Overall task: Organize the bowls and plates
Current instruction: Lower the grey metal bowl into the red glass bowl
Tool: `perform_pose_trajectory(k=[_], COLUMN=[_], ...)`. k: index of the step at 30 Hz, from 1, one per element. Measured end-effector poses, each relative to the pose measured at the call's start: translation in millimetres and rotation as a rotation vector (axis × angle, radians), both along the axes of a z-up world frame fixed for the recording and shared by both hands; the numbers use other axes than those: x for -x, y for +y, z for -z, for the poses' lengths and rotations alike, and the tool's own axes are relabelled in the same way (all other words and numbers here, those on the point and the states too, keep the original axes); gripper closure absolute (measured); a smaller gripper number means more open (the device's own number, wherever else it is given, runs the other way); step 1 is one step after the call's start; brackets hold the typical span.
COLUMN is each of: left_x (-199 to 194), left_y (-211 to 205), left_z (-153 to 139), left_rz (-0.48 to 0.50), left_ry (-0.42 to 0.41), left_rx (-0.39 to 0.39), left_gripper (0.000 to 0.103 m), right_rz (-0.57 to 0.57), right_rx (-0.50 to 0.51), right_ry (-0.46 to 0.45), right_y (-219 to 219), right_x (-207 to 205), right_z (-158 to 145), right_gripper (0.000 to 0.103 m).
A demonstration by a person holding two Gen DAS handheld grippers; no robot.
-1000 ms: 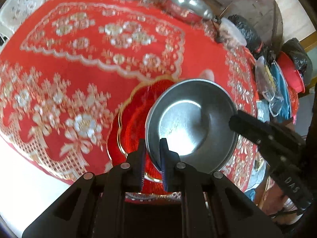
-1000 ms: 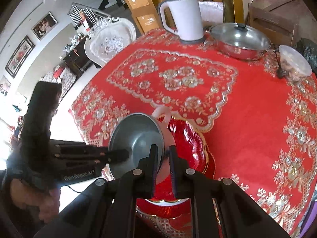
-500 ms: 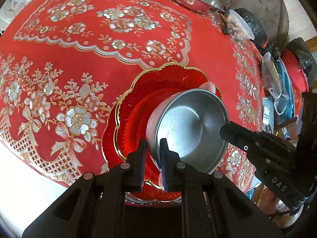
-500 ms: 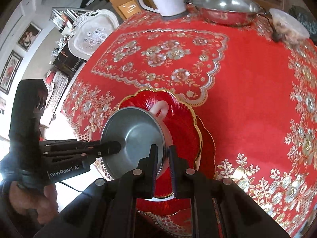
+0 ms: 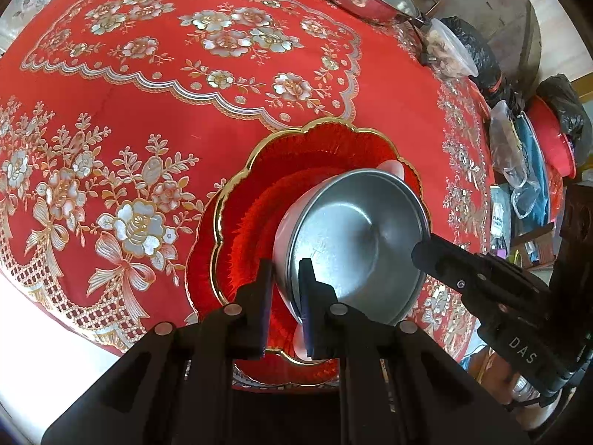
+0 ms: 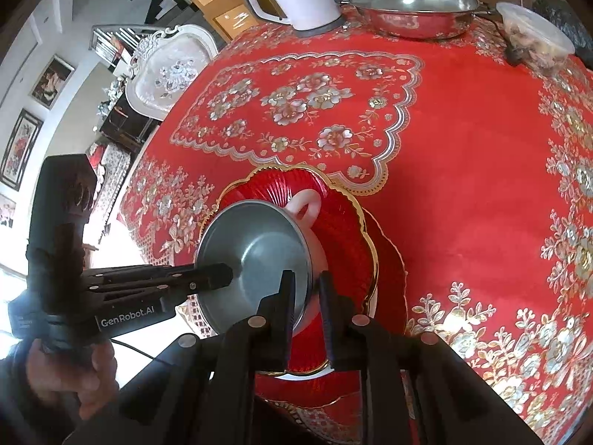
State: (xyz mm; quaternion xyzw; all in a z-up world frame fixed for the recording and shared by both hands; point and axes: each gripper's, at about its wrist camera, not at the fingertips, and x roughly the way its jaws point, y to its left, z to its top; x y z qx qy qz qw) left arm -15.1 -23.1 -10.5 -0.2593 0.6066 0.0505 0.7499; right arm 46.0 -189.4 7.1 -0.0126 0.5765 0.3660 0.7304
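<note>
Left claw [image 5: 285, 293] and right claw [image 6: 307, 298] both clamp the rim of the round steel bowl [image 5: 355, 244] at 6 o'clock. The bowl sits tilted over a red scalloped gold-rimmed plate [image 5: 326, 148] on the red floral counter [image 5: 148, 111], a pink handled cup [image 6: 307, 204] beneath it.

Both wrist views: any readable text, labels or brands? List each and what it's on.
"DAS": white letters on the right gripper body, left wrist view.
"GenRobot.AI": white letters on the left gripper body, right wrist view.
Packaging beside the table carries print too small to read.
Nothing else is legible.
</note>
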Motion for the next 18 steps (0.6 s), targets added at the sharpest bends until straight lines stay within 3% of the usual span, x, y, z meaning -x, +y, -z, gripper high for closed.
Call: perform_pose_trajectory(k=[8,10,12,18], left_x=[-1,-1,0,-2], left_y=[1,1,1,-2], left_z=[2,2,2,-8], left_rz=[-0.01,-0.012,-0.02,-0.008], left_ry=[0.001,0.004,0.003,-0.033], left_rx=[0.0,0.001,-0.006,-0.064], left_gripper=[0.091,0.087,0.074,0.062], right_rz=[0.005,0.008,0.008,-0.012], right_rx=[-0.029,-0.027,-0.028,-0.045], right_ry=[-0.012,-0.021,-0.031,-0.07], right_y=[-5,-7,-8,-14], right_x=[2,2,2,8], right_z=[-2,-3,-5,-15], right_gripper=[0.08,0.077,0.077,0.071])
